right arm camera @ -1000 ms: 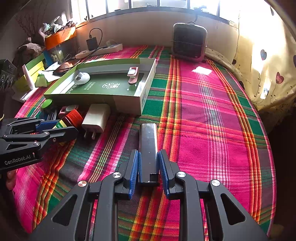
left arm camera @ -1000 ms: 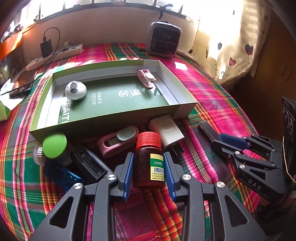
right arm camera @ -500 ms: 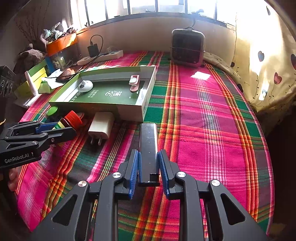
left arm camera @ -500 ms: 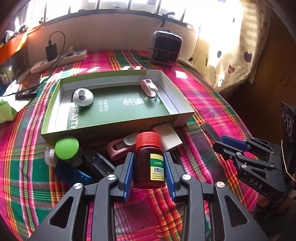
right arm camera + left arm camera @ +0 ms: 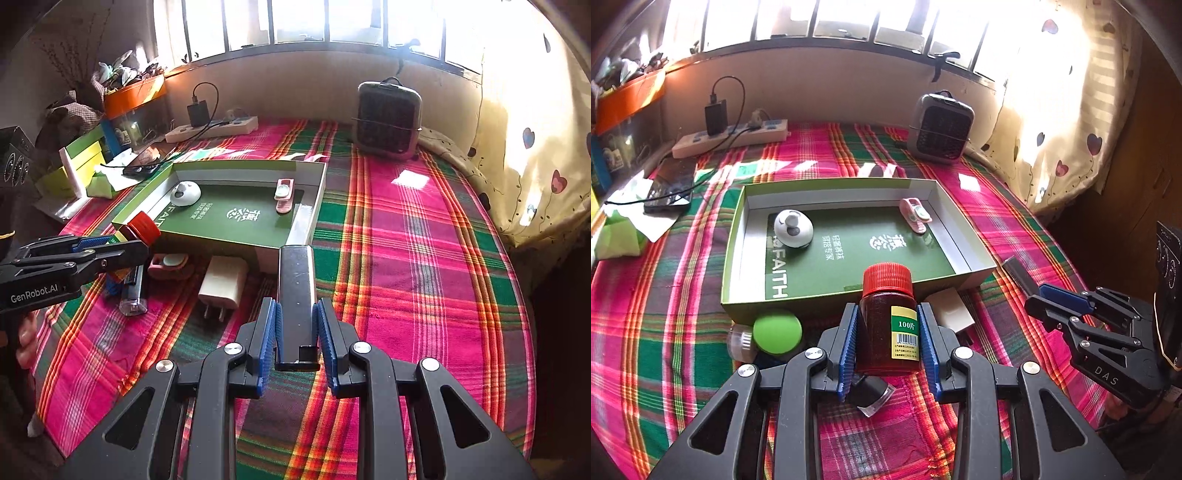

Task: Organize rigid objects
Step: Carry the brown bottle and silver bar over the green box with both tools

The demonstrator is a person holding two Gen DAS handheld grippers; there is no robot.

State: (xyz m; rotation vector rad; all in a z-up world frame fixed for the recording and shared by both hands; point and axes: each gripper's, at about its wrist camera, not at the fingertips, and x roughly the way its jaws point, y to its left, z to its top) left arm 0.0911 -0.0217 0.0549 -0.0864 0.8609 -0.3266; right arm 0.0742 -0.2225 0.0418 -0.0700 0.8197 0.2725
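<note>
My left gripper is shut on a brown pill bottle with a red cap, held upright above the cloth just before the green box. My right gripper is shut on a long dark metal bar, lifted off the cloth and pointing at the box's near right corner. The box holds a white round gadget and a pink clip. Loose by its front wall lie a white charger, a second pink clip, a green-capped jar and a dark lighter-like piece.
A small heater stands at the back right. A power strip with a plugged-in charger lies along the back wall. A phone, tissues and boxes crowd the left edge. Plaid cloth covers the table, with a curtain on the right.
Both grippers have risen with their loads. The bottle has lifted off the cloth and moved toward the box. The bar has lifted off the cloth and now points at the box's corner.
</note>
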